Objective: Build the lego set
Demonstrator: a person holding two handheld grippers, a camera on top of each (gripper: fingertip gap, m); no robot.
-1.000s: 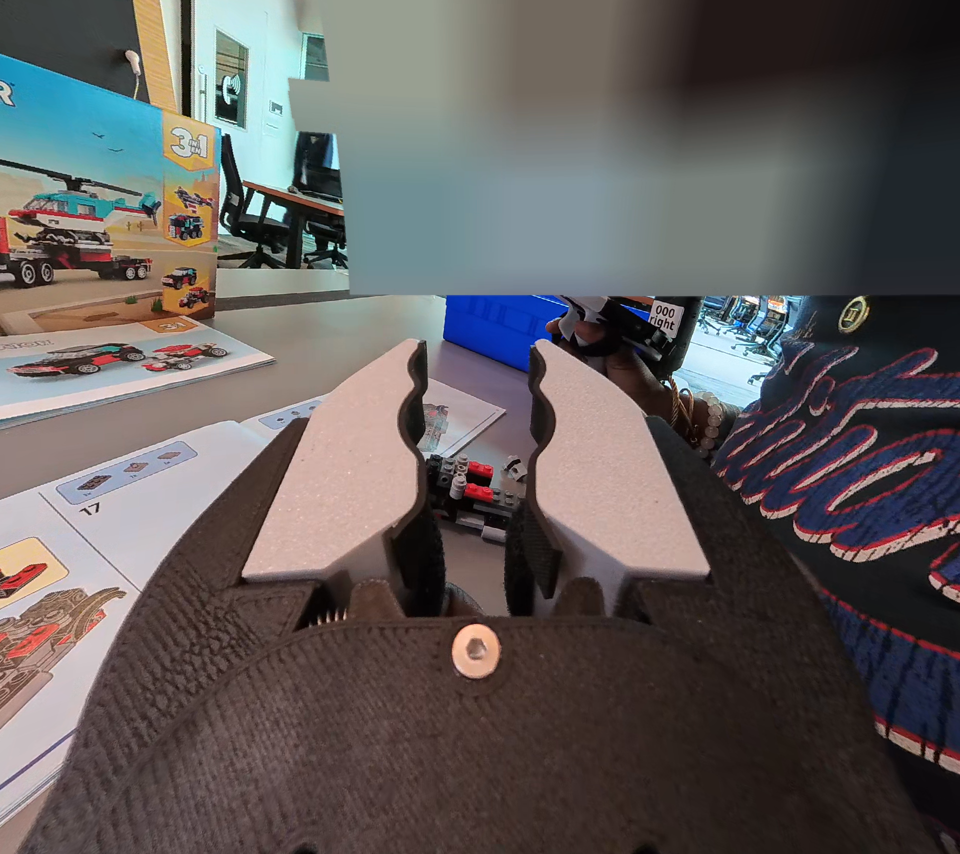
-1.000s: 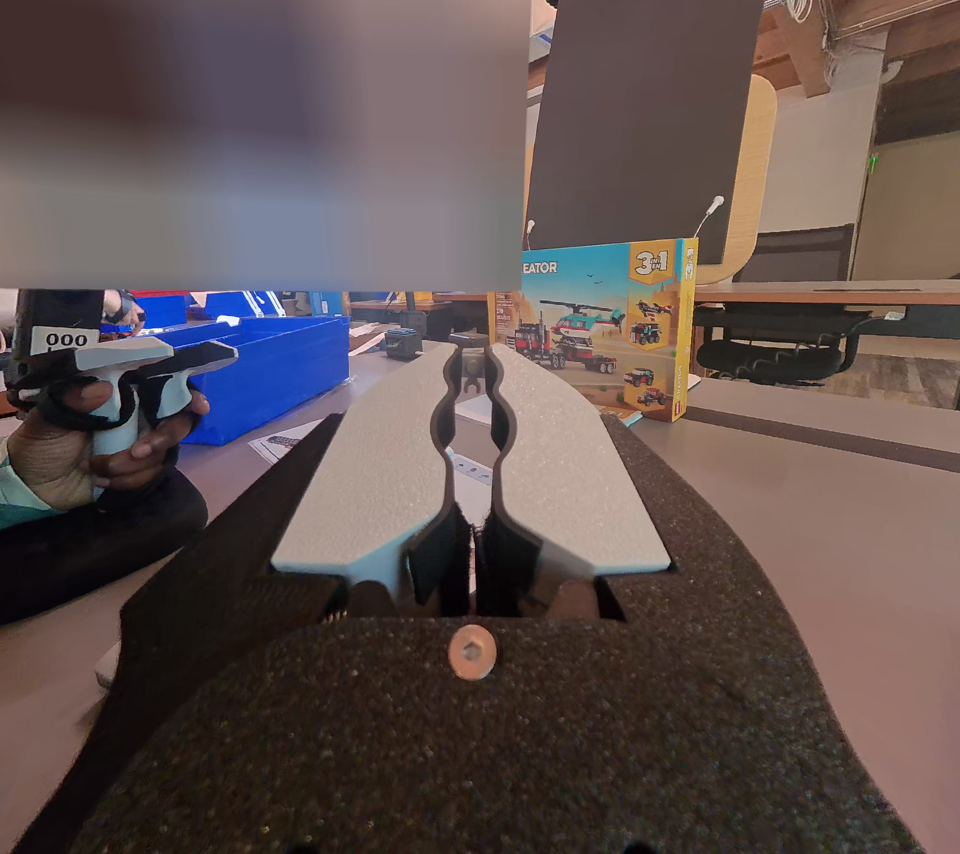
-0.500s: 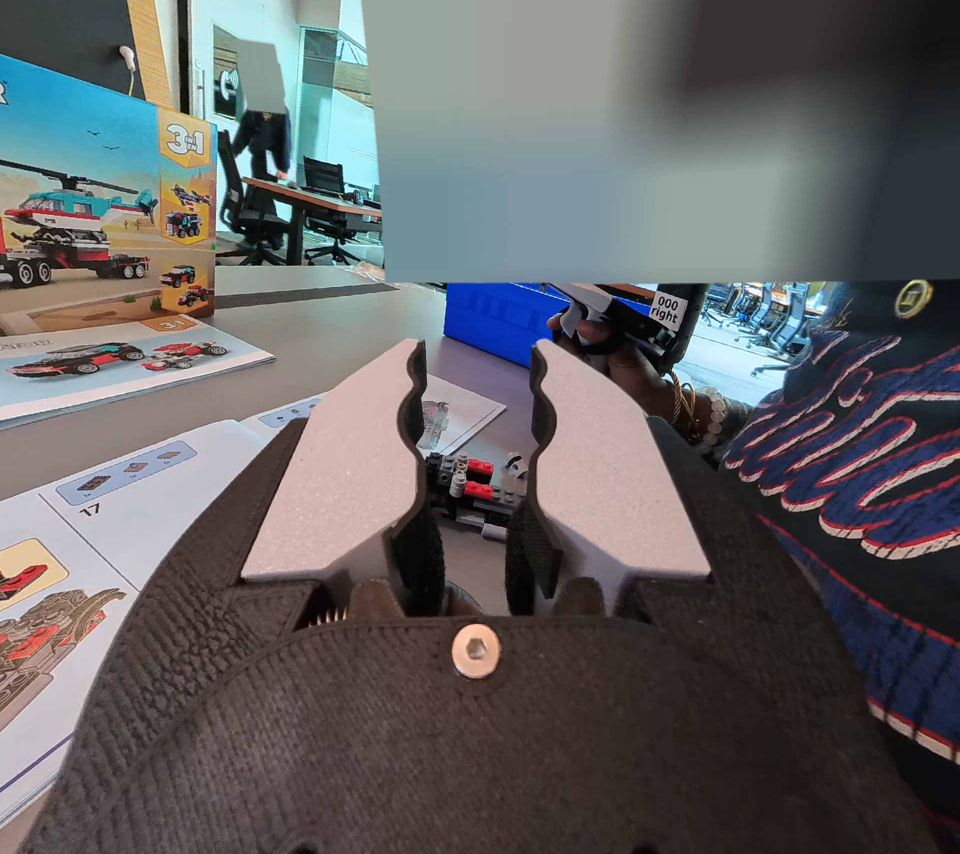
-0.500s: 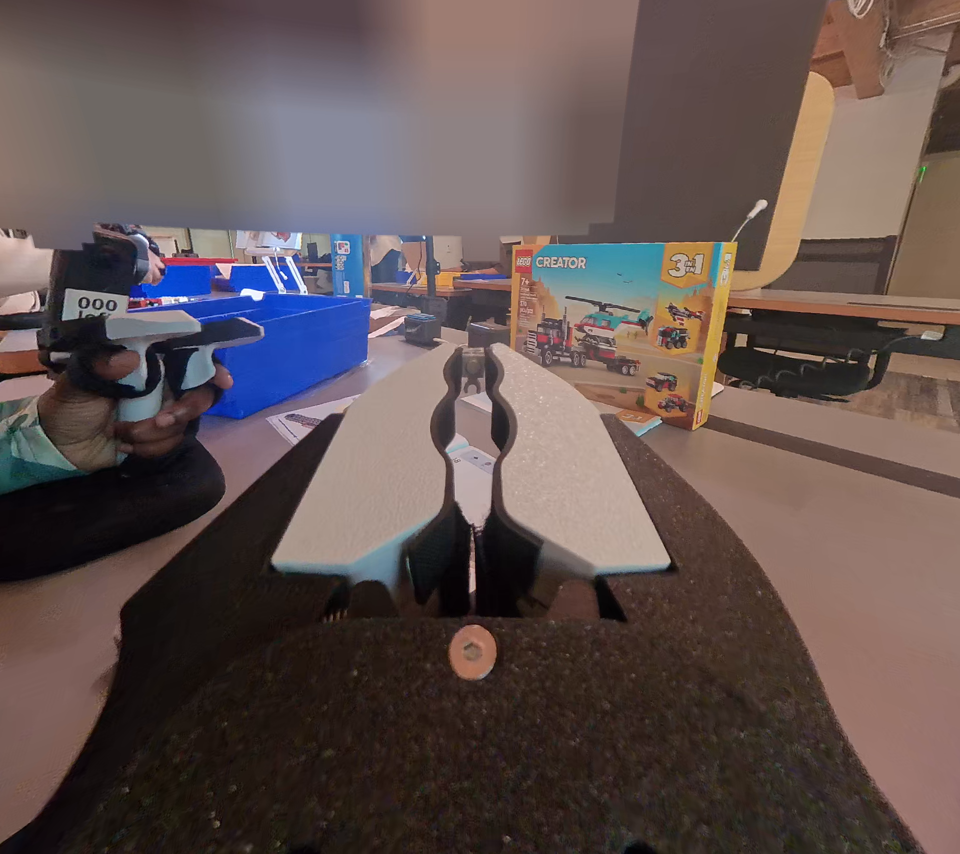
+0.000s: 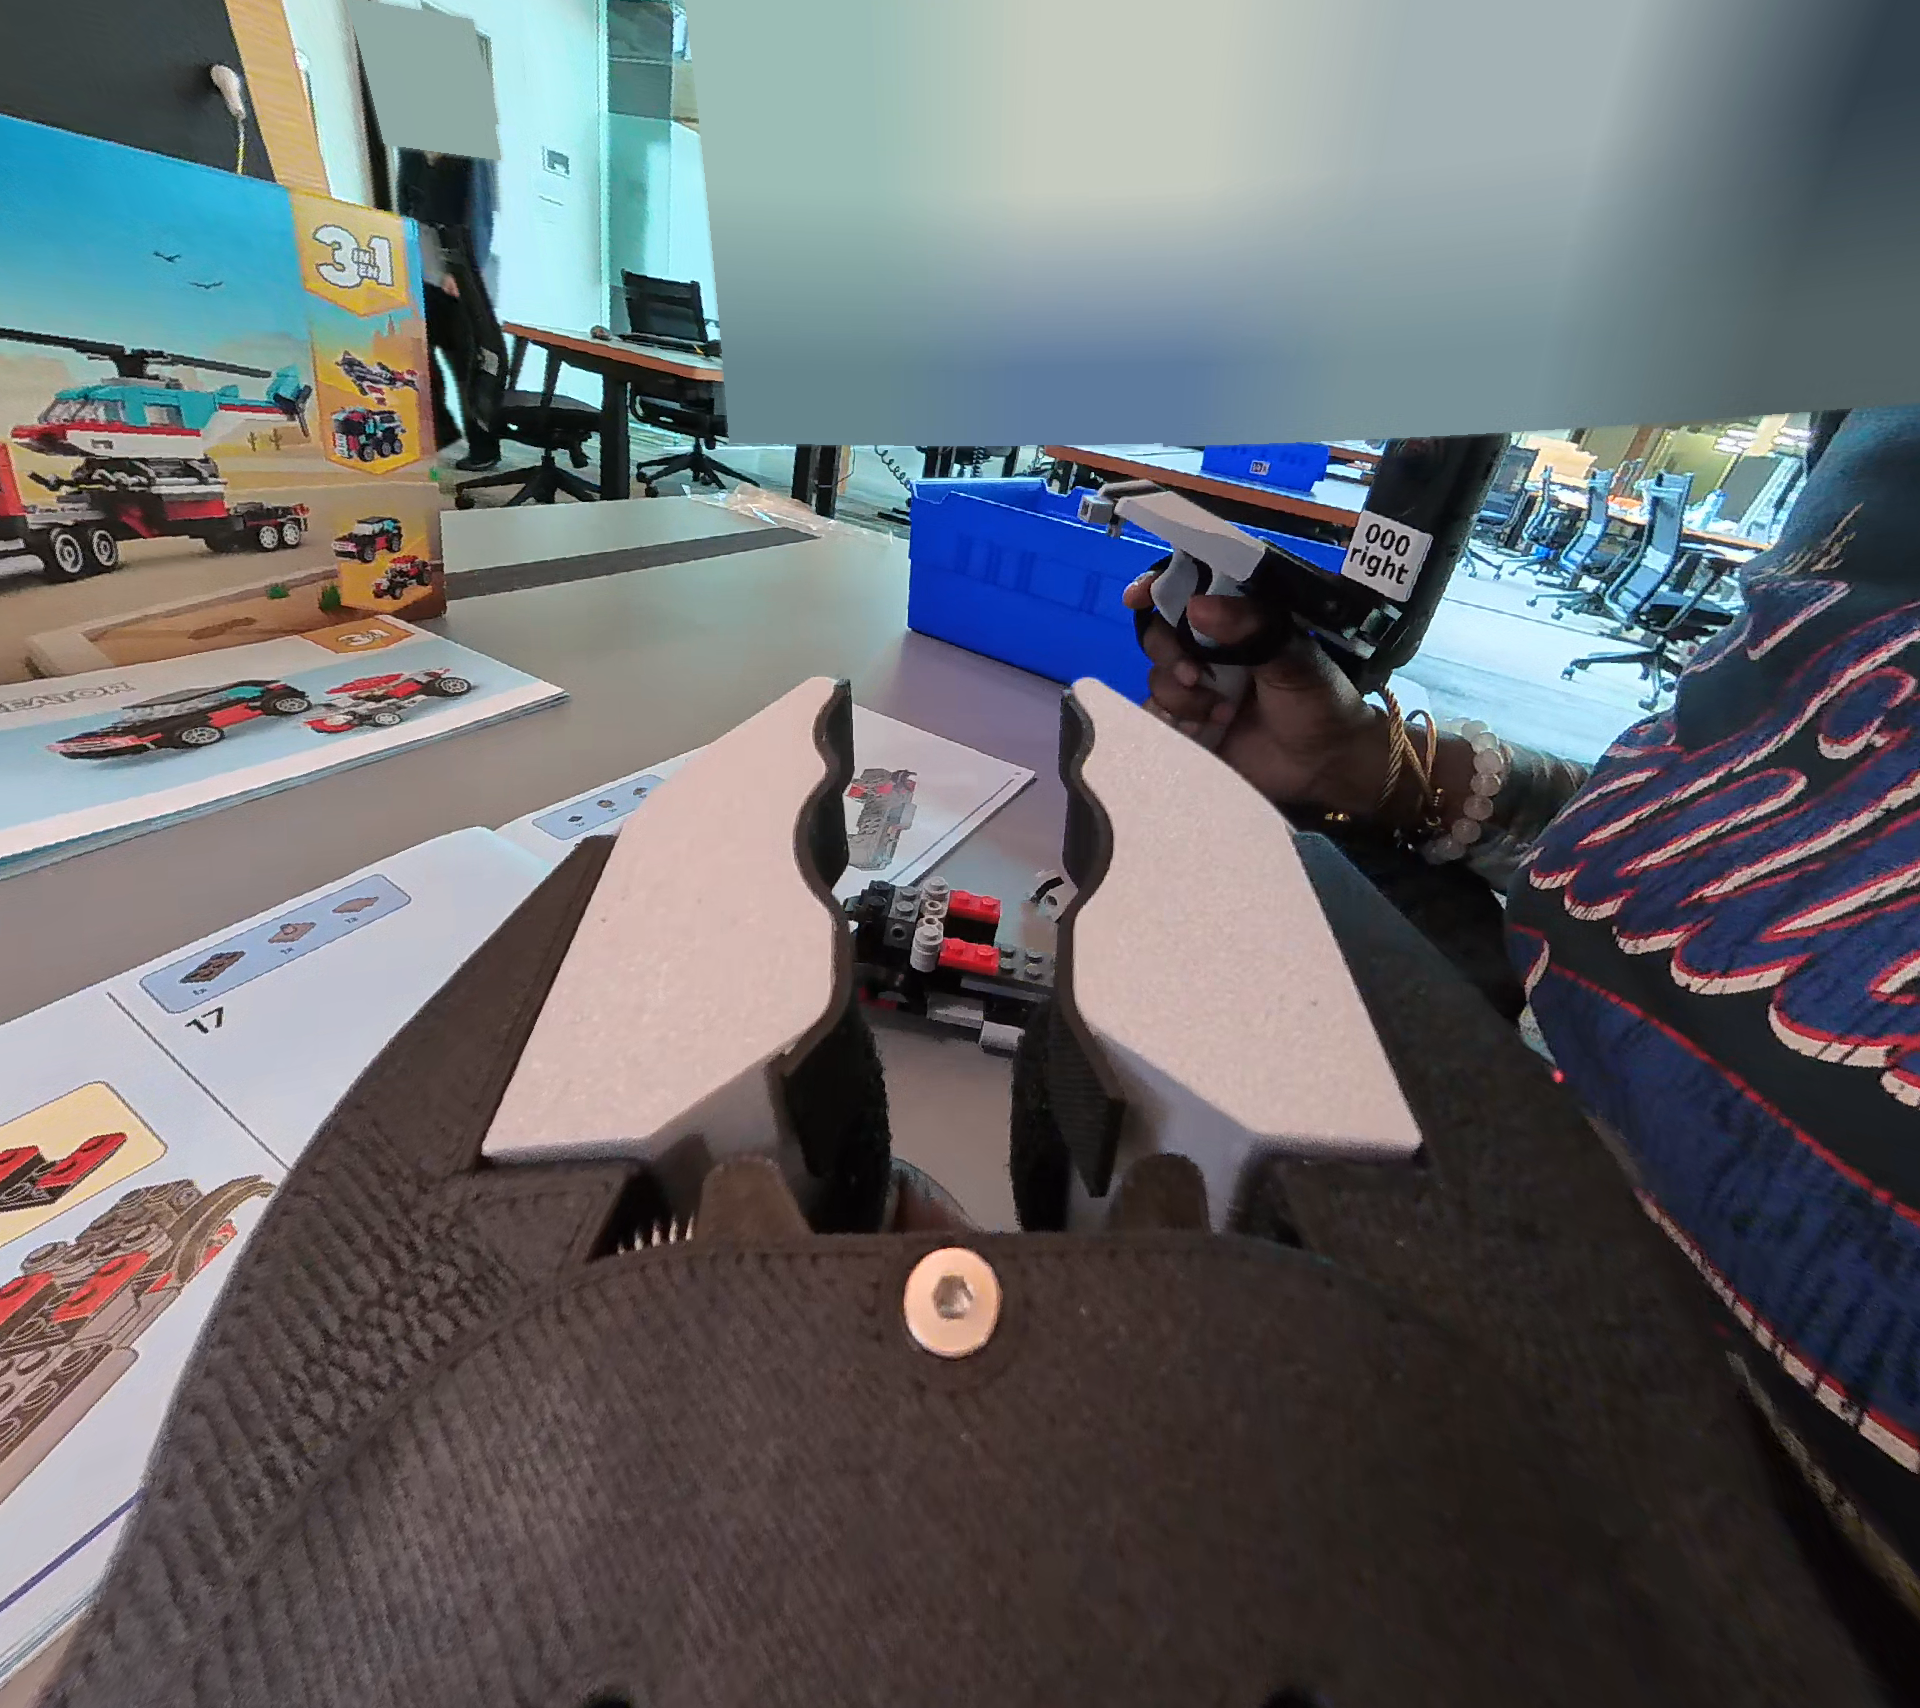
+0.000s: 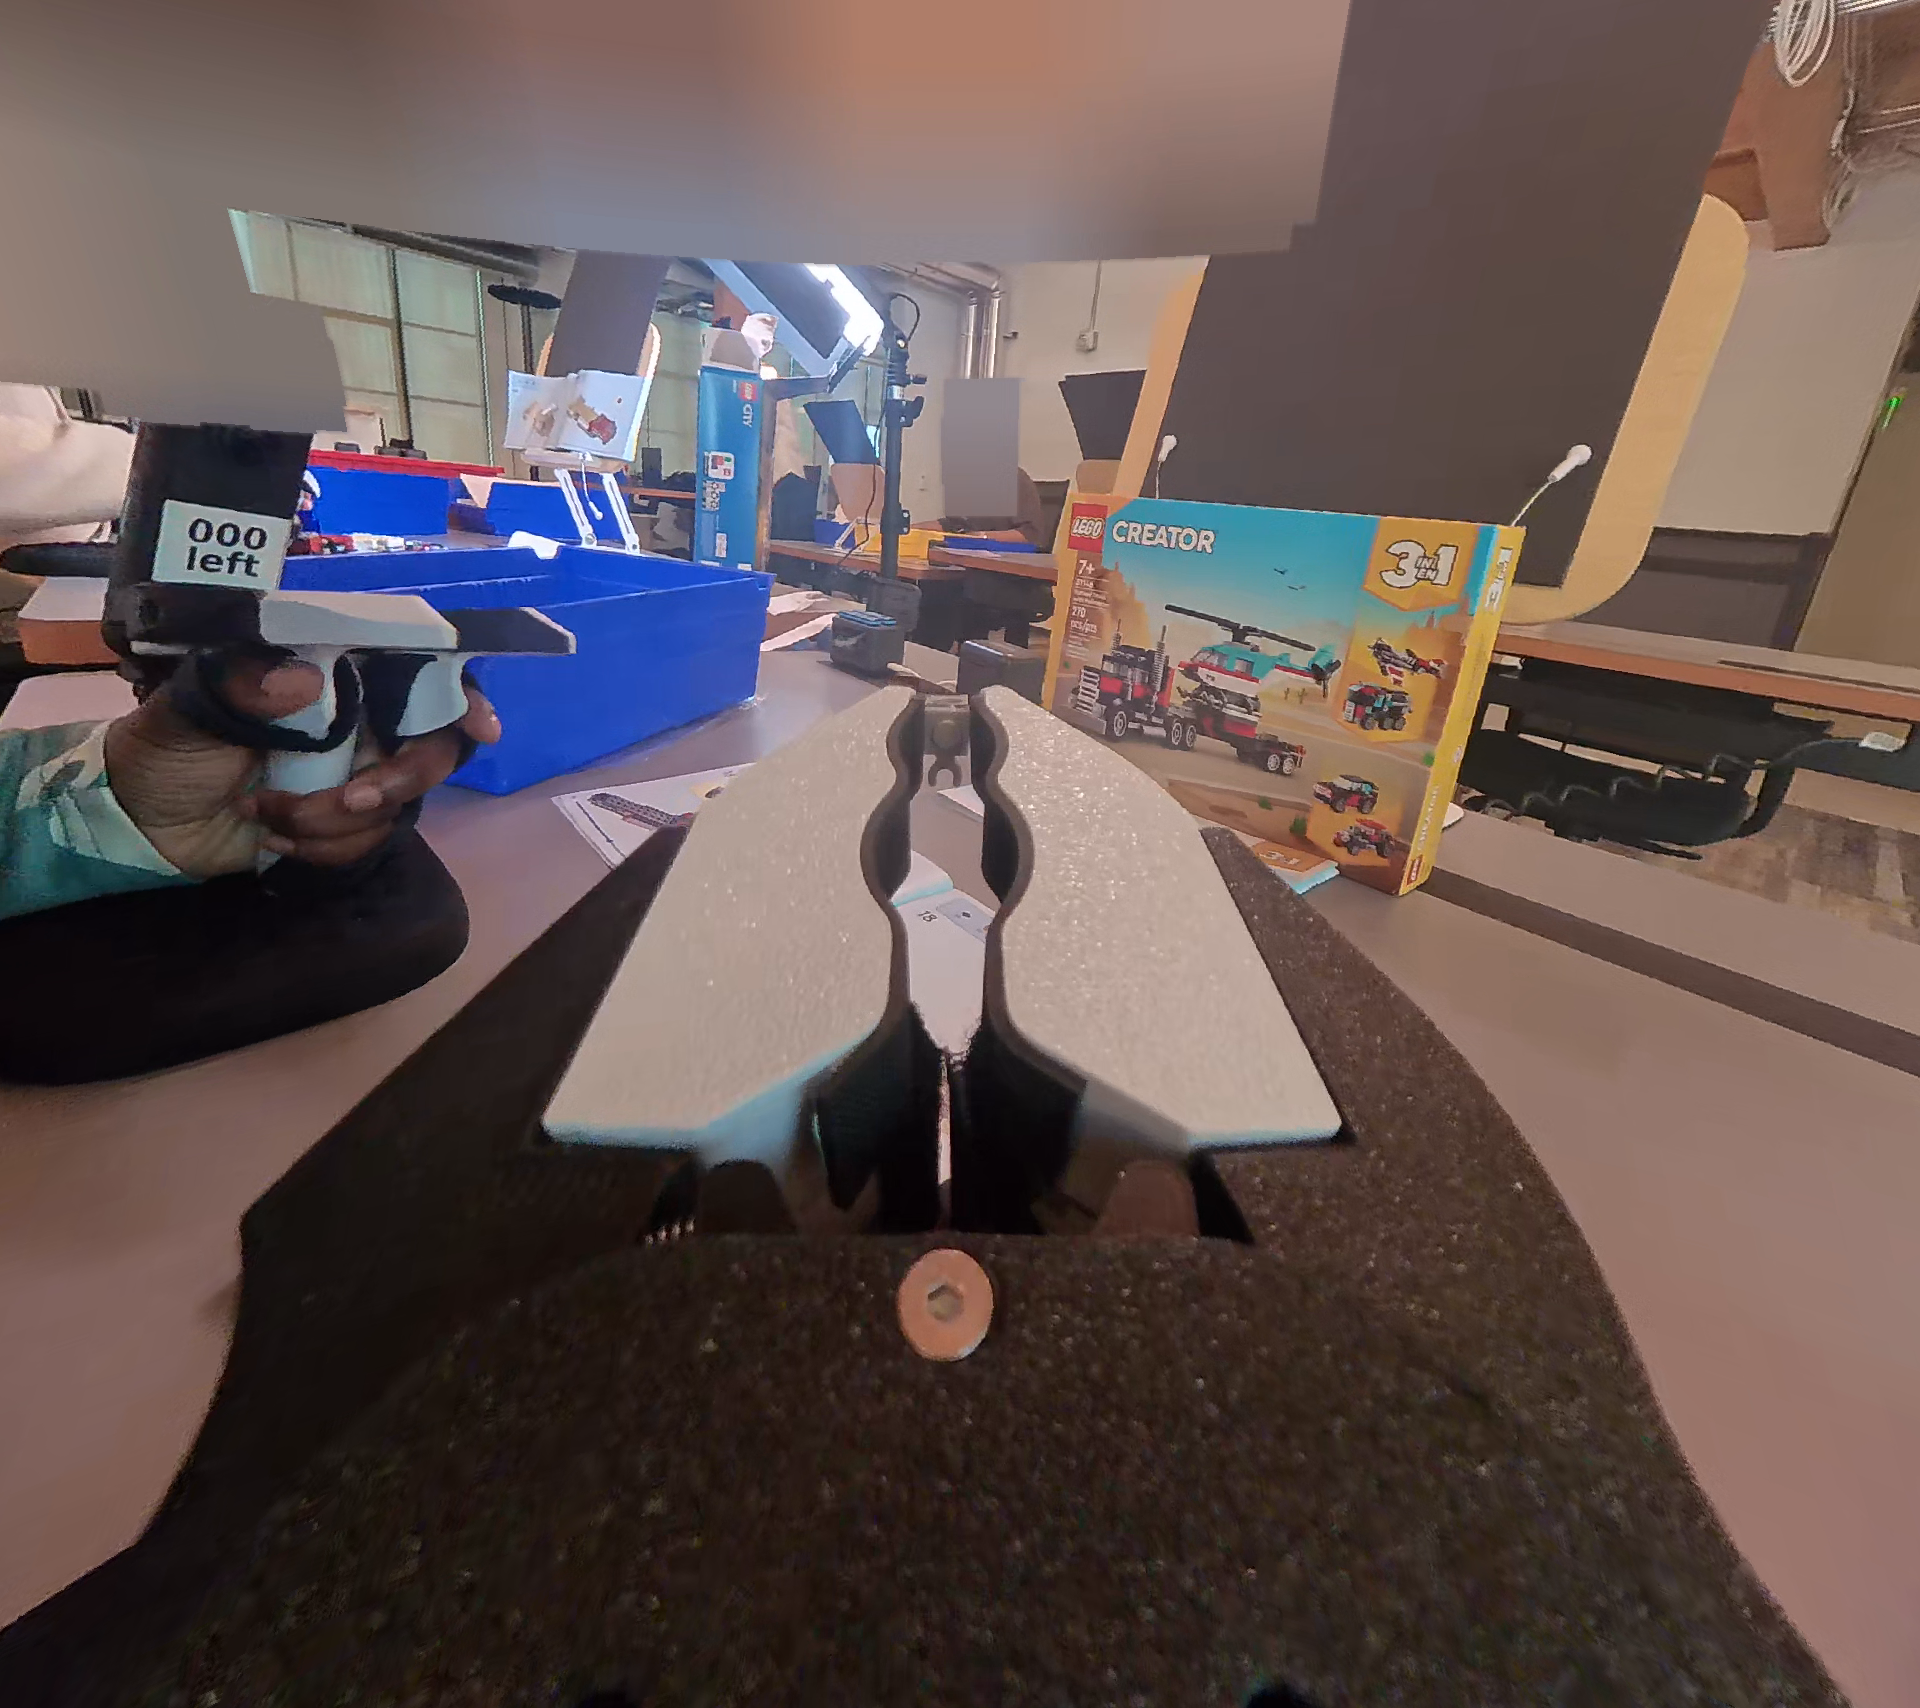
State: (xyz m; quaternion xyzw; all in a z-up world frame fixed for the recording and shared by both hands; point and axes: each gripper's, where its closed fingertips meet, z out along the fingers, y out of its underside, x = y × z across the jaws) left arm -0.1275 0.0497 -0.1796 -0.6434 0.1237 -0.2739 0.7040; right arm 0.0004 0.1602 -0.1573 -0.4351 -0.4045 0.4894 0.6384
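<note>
Grey table point(image 5: 644, 650) carries the half-built model point(image 5: 940, 952) near its front edge between the parted left gripper point(image 5: 951, 723), while the right gripper point(image 6: 943, 713) pinches a small grey piece point(image 6: 943, 736) at its very tips, which could slip.

Partial model point(image 5: 940, 952): we saw only a strip of black, grey and red bricks between the left tongs' fingers point(image 5: 717, 920); its ends were hidden behind them.
Held piece point(image 6: 943, 736): small and grey at the tips of the right tongs point(image 6: 943, 728); we could not tell its full shape.
Open booklet point(image 5: 156, 1128): cut off by the left edge, partly covered by the tongs' body.
Set box point(image 5: 197, 432): its left part ran out of the left wrist view.
Loose sheet point(image 5: 935, 796): the printed drawing was too small for us to make out.
Blue bin point(image 6: 623, 650): its contents were hidden by the wall.
Upper area: blurred over in both views.
</note>
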